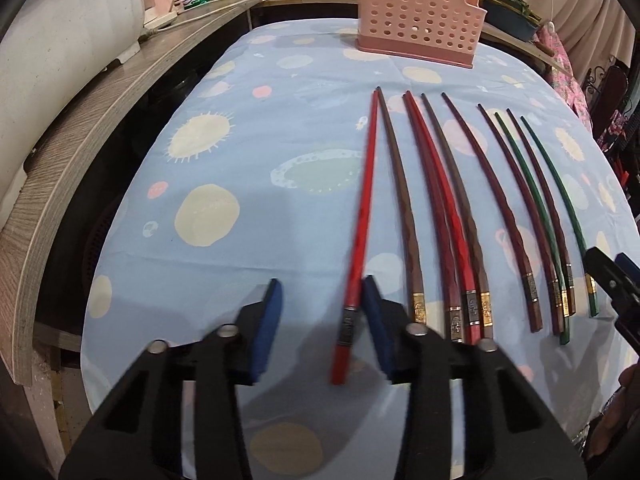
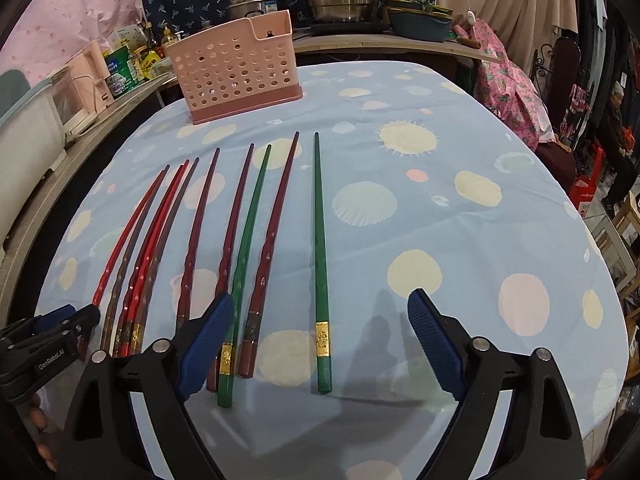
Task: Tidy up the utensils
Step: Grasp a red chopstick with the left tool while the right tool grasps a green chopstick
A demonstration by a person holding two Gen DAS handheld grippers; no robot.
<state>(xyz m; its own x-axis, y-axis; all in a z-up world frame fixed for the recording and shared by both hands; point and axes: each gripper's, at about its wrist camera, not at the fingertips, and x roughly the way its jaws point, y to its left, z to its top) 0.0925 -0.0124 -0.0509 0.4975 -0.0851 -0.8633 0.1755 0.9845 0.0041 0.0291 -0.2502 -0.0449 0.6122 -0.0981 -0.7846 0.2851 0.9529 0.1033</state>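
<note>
Stage of task: judged to be at the very start; no chopstick is seen inside the pink holder (image 2: pixel 236 68), as far as its perforated wall allows a view.

Holder: a pink perforated caddy is stood upright at the far end of the surface (image 2: pixel 460 240), well apart from the utensils.

Utensils: ten chopsticks are laid in a loose fan on the blue patterned cloth, thick ends toward the cameras, tips toward the holder. Red, brown, maroon and green sticks are mixed rather than paired.

Left tool (image 1: pixel 324 324): the jaws are partly open and no earlier picture is given to compare. The leftmost red chopstick (image 1: pixel 360 216) is found between the pads, touching the right pad (image 1: pixel 376 320) near its banded end; the left pad stands clear of it. No firm grip is shown. The stick appears slightly blurred.

Right tool (image 2: pixel 320 340): the jaws are held wide. The outermost green chopstick (image 2: pixel 319 248) is lying between them, touched by neither pad. Nothing is held.

Done: nothing is seen to be sorted or stowed.

Left: all ten sticks are yet to be matched by colour, presumably, and carried to the holder.

Risk noted: neighbouring sticks lie just beside each target and may be disturbed on closing.
</note>
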